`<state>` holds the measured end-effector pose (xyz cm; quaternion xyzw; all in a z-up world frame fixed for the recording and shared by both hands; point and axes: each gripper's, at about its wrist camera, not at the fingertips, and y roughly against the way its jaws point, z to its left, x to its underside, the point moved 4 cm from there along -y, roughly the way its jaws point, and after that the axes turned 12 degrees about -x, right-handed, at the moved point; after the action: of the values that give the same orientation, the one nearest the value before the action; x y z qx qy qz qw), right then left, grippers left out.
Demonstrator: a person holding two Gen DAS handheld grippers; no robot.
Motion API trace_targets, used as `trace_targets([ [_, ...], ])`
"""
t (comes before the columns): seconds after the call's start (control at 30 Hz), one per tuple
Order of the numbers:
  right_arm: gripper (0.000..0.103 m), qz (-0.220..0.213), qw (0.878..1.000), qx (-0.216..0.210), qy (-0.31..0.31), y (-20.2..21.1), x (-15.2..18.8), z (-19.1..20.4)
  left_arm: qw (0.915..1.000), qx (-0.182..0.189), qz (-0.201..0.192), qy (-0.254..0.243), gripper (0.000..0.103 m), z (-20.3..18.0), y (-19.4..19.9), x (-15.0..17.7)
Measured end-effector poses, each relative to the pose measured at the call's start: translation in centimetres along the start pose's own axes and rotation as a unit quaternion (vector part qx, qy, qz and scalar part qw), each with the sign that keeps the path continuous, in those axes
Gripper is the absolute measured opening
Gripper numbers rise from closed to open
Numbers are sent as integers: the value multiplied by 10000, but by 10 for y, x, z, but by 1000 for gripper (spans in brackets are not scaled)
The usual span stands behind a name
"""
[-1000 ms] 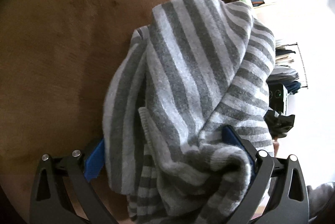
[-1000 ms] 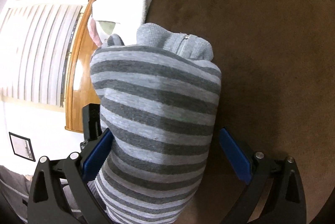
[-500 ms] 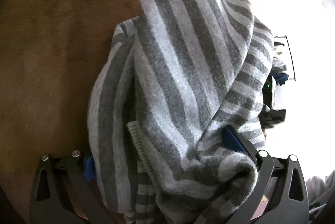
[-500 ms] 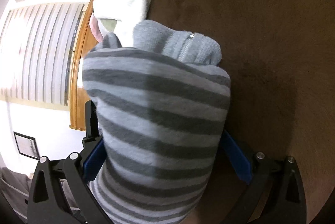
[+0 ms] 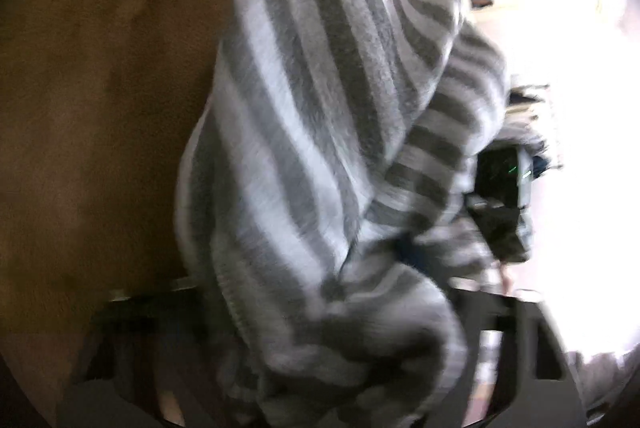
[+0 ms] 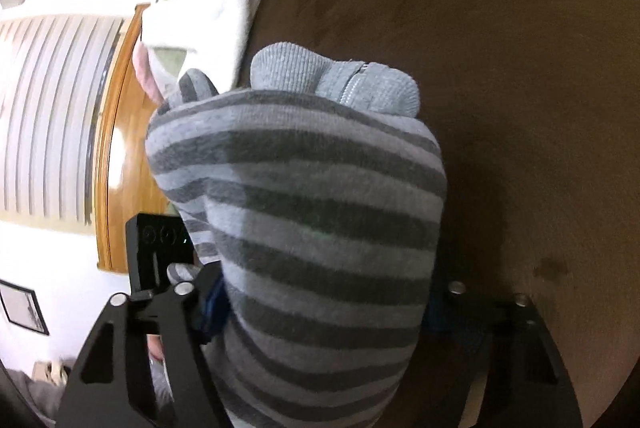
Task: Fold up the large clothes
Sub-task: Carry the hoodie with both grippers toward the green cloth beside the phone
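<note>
In the left wrist view, the striped grey sweater (image 5: 320, 156) lies bunched on the brown surface (image 5: 100, 108), filling the view from centre to 5 o'clock; folding looks unfinished. The left gripper (image 5: 320, 292) is closing with cloth between its jaws. In the right wrist view the folded bundle, zip collar (image 6: 352, 84) at 12 o'clock, sits between the closing jaws of the right gripper (image 6: 320, 304).

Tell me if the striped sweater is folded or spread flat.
Neither: the striped sweater is bunched in a rounded heap on the brown surface, its zip collar sticking out on top.
</note>
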<state>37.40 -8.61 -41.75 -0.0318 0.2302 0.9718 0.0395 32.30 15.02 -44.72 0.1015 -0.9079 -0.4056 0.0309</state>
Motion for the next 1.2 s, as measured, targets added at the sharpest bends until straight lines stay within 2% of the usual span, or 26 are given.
trace_targets([
  [0.23, 63, -201, 9997, 19, 99, 7, 6, 10, 9987, -234, -422, -178, 48, -17, 10, 6],
  [0.63, 62, -322, 9983, -164, 453, 44, 7, 43, 9943, -364, -758, -663, 47, -41, 30, 9],
  [0.8, 62, -336, 9976, -189, 574, 65, 13, 62, 9908, -612, -867, -836, 47, -60, 50, 12],
  [1.03, 62, -235, 9960, -283, 815, 88, 18, 123, 9900, -662, -951, -806, 47, -82, 99, 18],
  [1.2, 62, -195, 9939, -350, 1029, 103, 30, 189, 9880, -677, -1116, -823, 47, -105, 153, 29],
])
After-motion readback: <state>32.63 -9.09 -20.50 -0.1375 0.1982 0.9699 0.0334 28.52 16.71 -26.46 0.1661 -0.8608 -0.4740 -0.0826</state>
